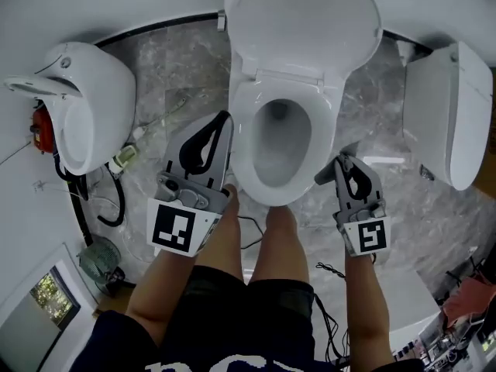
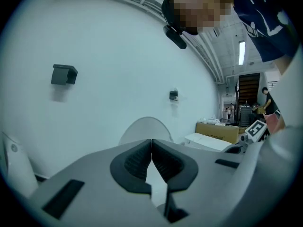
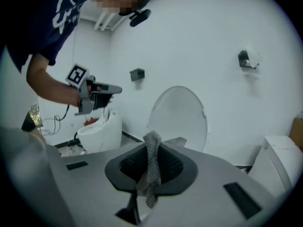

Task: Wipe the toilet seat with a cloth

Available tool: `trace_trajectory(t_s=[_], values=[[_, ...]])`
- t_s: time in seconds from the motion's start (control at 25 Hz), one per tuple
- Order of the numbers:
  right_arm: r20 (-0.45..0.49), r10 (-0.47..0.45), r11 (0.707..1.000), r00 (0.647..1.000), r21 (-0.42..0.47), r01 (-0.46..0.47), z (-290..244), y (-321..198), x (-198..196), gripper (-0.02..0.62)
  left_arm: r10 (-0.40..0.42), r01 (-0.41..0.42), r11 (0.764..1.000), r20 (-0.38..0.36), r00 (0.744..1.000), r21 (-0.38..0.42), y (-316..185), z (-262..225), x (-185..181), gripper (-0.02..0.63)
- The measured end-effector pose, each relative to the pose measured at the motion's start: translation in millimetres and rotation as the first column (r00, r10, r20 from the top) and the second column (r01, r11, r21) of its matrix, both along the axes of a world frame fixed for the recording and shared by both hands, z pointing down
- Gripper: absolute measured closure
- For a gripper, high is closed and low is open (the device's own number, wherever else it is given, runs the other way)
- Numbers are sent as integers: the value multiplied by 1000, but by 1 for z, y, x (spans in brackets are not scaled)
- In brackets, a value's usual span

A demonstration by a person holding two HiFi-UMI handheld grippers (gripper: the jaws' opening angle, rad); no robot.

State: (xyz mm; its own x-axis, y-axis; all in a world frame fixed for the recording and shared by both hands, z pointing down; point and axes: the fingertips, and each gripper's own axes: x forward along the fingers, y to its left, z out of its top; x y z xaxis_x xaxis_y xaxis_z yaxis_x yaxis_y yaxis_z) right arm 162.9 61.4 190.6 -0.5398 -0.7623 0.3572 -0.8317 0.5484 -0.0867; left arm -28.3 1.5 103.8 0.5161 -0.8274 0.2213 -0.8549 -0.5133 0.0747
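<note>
The white toilet stands in the middle of the head view with its lid raised and its seat down around the bowl. My left gripper hovers at the seat's left side, shut with nothing between its pads. My right gripper hangs just off the seat's right front, shut on a grey mesh cloth. The cloth sticks up past the jaw tips and dangles below them. In the right gripper view the raised lid stands straight ahead.
A second white toilet stands at the left and a third at the right. Cables and a small fan lie on the marble floor at the left. The person's bare legs stand before the bowl.
</note>
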Motion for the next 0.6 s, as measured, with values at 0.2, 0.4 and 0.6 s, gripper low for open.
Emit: trace_trajectory(t_s=[0.2, 0.4, 0.6], values=[[90, 0, 988, 996, 152, -14, -131, -7, -3, 536, -46, 50, 995, -52, 998, 84, 3, -88, 13, 586], [140, -37, 958, 989, 286, -5, -247, 1, -3, 537, -22, 24, 990, -11, 1000, 136, 21, -160, 17, 586], [166, -99, 912, 981, 410, 23, -341, 17, -6, 537, -18, 20, 981, -10, 1000, 193, 42, -228, 18, 586]])
